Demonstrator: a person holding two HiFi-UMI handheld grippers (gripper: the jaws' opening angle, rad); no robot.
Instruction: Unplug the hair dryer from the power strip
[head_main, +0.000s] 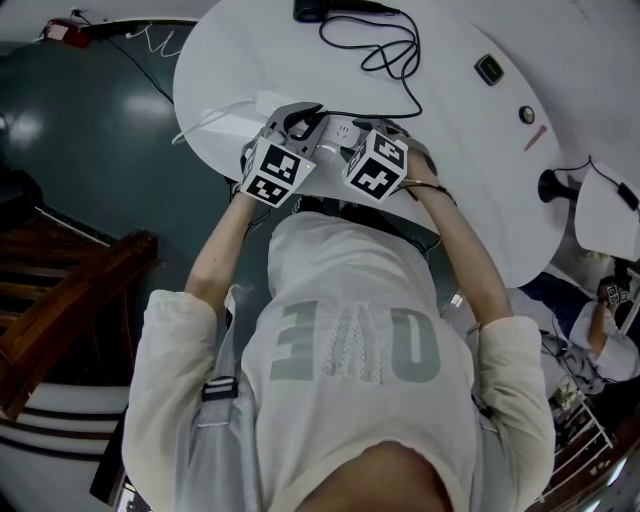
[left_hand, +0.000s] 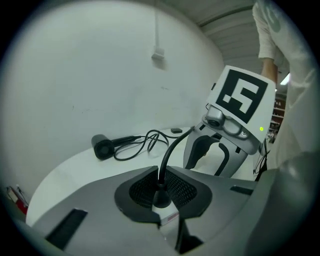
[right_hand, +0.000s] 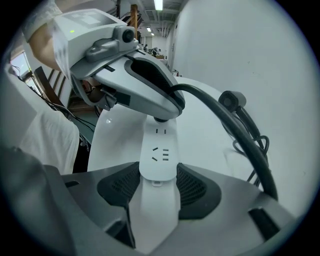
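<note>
A black hair dryer lies at the far side of the round white table; its black cable loops back to a white power strip near the table's front edge. In the left gripper view my left gripper is shut on the black plug, with the cable rising from it toward the dryer. My right gripper is shut on the power strip, pinning it to the table. The left gripper shows there at the strip's far socket.
A small black device, a round knob-like piece and a pink pen lie on the table's right side. A white cord runs off the left rim. Dark wooden furniture stands on the floor at left.
</note>
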